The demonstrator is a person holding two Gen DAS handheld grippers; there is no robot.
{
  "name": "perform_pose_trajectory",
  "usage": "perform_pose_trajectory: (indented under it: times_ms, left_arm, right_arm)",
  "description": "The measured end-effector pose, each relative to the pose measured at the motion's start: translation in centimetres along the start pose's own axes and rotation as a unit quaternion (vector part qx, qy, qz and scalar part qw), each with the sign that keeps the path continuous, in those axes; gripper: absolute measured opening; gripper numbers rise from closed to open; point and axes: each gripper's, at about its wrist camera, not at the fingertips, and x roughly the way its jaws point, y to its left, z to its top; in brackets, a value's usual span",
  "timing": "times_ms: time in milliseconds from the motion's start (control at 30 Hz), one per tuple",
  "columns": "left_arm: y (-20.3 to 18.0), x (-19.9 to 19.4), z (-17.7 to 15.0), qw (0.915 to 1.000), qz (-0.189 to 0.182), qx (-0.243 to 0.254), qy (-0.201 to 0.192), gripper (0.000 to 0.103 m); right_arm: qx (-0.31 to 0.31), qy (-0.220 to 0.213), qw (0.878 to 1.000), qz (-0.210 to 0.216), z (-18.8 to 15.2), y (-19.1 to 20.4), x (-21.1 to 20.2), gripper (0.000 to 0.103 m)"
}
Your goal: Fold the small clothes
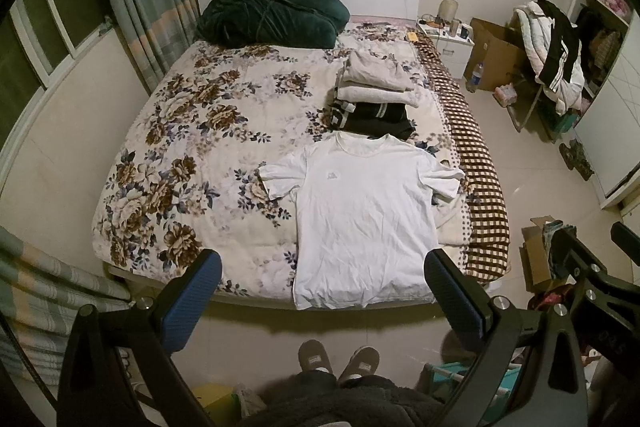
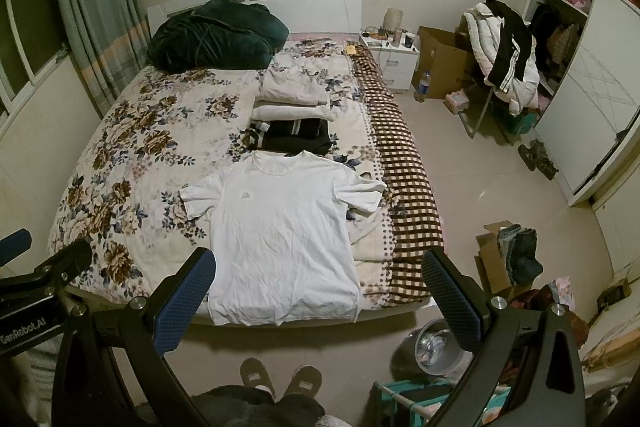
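Nearest: the person's slippers (image 1: 338, 359) on the tiled floor, standing at the foot of the bed (image 1: 168, 155). Both tools are held up w/ nothing in them: left gripper (image 1: 324, 291) has its blue pads spread wide, right gripper (image 2: 318, 293) likewise wide apart, each well short of the fabric. Just past them, the white T-shirt (image 1: 364, 215) lies face up & flat on the floral quilt (image 1: 192, 131), hem at the bed's foot edge, collar pointing toward the headboard, both sleeves spread out; its right sleeve reaches nearly to the checked blanket (image 1: 476, 179) along the bed's side. Judgement: folding hasn't begun on this shirt, so the step in hand is the first fold. To do it well, prob. bring each tool down to one side of the shirt, e.g. left tool at shoulder/sleeve seam, right at the hem on the same side, pinch only the shirt layers, not the quilt under it, & carry that edge over toward the middle keeping the line straight. Sleeve should tuck in flat; the fabric is thin & wrinkly, so pull lightly taut before laying down. Beyond the collar sits a stack of folded clothes (image 1: 372, 99), dark ones touching the neckline, pale ones behind. Farthest, a dark green blanket (image 1: 272, 13) bundled at the headboard.
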Motion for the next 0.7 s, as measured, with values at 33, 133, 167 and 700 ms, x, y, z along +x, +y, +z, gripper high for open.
perform_pose_trajectory:
  times_ms: [33, 133, 167, 700]
  left_arm:
    - [-0.1, 0.1, 0.3, 1.0, -0.001, 0.001, 0.001, 0.103]
    - [-0.4, 0.9, 1.3, 1.0, -0.001, 0.002, -0.001, 0.103]
    - [-0.3, 1.4, 1.7, 1.0, 0.0, 0.001, -0.006, 0.103]
    - [-2.2, 21.7, 9.3, 0.9982, 0.057, 0.02, 0.003, 0.103]
  right_arm:
    - [0.002, 0.002, 1.0, 0.0, 0.1, 0.1, 0.1, 0.103]
    - [0.011, 0.006, 1.0, -0.002, 1.3, 0.0, 0.7, 0.103]
    - [0.017, 0.008, 1.0, -0.003, 2.3, 0.0, 1.4, 0.103]
    - [0.226, 0.078, 0.971, -0.002, 5.9, -9.3, 29.2, 0.103]
